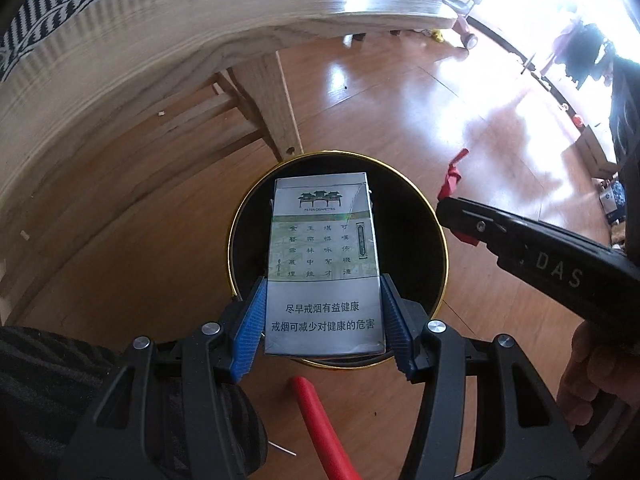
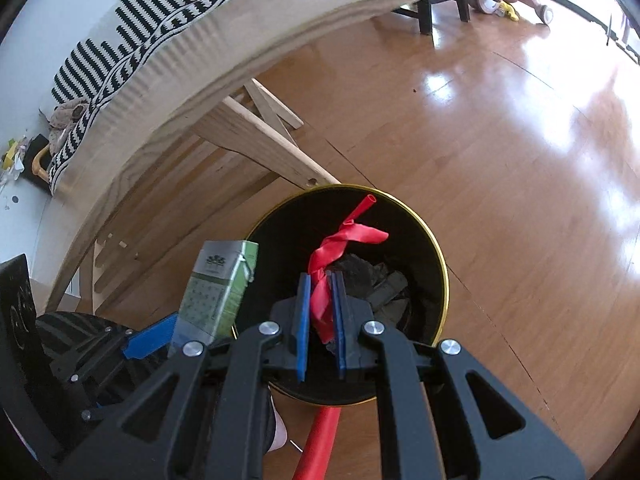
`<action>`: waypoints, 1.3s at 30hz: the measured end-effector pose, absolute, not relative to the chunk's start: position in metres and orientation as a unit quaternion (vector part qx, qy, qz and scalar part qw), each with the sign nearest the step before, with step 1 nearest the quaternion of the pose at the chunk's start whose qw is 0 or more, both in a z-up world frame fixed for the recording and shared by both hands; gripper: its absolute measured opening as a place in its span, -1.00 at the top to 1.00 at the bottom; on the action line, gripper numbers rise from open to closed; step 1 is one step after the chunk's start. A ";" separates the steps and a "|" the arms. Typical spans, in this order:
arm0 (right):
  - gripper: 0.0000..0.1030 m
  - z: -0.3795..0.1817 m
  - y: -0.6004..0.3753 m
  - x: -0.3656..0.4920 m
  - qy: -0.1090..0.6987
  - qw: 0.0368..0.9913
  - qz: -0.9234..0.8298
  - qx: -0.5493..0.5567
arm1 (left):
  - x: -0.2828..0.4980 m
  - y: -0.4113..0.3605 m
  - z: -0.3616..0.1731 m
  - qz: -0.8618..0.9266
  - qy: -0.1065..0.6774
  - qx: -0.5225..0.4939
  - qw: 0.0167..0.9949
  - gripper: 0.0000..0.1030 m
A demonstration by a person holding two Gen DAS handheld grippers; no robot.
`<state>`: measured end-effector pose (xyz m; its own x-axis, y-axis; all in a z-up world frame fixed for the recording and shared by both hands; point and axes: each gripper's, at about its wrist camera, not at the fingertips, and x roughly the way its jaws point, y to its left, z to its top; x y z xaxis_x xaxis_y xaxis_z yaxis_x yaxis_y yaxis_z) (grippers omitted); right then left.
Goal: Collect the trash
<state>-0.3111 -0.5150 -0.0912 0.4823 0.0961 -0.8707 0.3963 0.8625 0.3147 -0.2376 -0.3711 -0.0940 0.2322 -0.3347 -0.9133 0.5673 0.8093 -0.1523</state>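
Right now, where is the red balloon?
The red balloon is pinched in the right gripper, hanging over the black bin. The cigarette pack in the left gripper is just to its left.
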 end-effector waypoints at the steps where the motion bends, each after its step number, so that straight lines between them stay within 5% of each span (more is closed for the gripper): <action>1: 0.79 -0.092 -0.515 -0.311 0.501 0.824 -0.091 0.247 | -0.238 -0.372 -0.094 -0.290 0.547 0.107 0.778 -0.04; 8: 0.74 -0.096 -0.526 -0.311 0.501 0.809 -0.106 0.289 | -0.237 -0.377 -0.095 -0.303 0.552 0.107 0.769 -0.12; 9: 0.56 -0.098 -0.532 -0.310 0.511 0.794 -0.117 0.307 | -0.238 -0.379 -0.096 -0.310 0.554 0.106 0.765 -0.52; 10: -0.29 -0.099 -0.537 -0.311 0.511 0.788 -0.121 0.322 | -0.238 -0.379 -0.096 -0.316 0.552 0.104 0.765 -0.75; 11: -0.87 -0.096 -0.543 -0.314 0.491 0.791 -0.114 0.347 | -0.240 -0.379 -0.093 -0.322 0.543 0.101 0.769 -0.88; 16: -0.86 -0.068 -0.558 -0.321 0.438 0.821 -0.149 0.334 | -0.241 -0.370 -0.072 -0.345 0.526 0.077 0.773 -0.88; 27: -0.86 0.011 -0.490 -0.231 0.342 0.911 -0.082 0.215 | -0.132 -0.188 0.097 -0.180 0.349 -0.021 0.919 -0.88; 35: -0.86 0.059 -0.348 -0.081 0.329 0.932 0.024 0.151 | -0.051 -0.103 0.074 -0.047 0.381 0.002 0.923 -0.88; 39: -0.86 0.038 -0.286 -0.017 0.400 0.907 0.029 0.132 | -0.030 -0.079 0.049 -0.038 0.409 0.007 0.912 -0.88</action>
